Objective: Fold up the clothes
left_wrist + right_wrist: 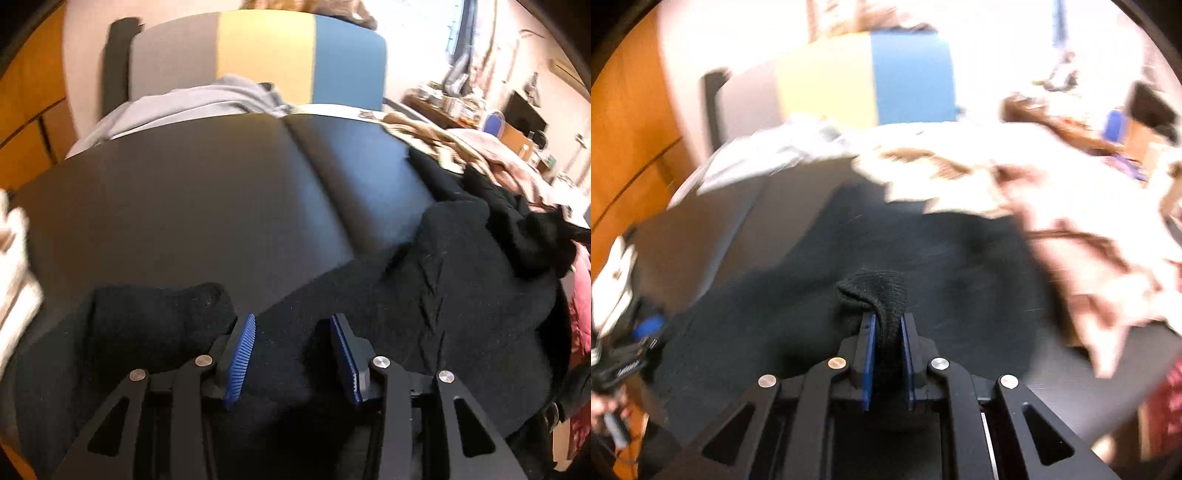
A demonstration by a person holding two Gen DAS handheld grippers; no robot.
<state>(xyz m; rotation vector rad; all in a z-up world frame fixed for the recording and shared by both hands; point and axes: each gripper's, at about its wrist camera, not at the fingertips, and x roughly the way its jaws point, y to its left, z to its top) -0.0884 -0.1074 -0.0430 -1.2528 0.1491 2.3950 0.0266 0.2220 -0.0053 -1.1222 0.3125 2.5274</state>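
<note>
Below, the left gripper (292, 325) hung open over the black garment (424, 295). The right gripper (886, 325) pinched a fold of it.

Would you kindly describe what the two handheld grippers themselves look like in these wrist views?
Both are alike: the left gripper and right gripper have matte black angular linkage arms with triangular cut-outs, joined by round silver pivot pins. Each finger carries a blue ribbed pad. No cables, markings or sleeves are visible.

A black knit garment (424, 295) lies on a dark grey table (207, 206). Blue ribbed pads (242, 360) line the black gripper. Upper centre, a chair back (258, 55) is striped grey, yellow and blue. Upper left, a pale grey garment (177, 107).
</note>
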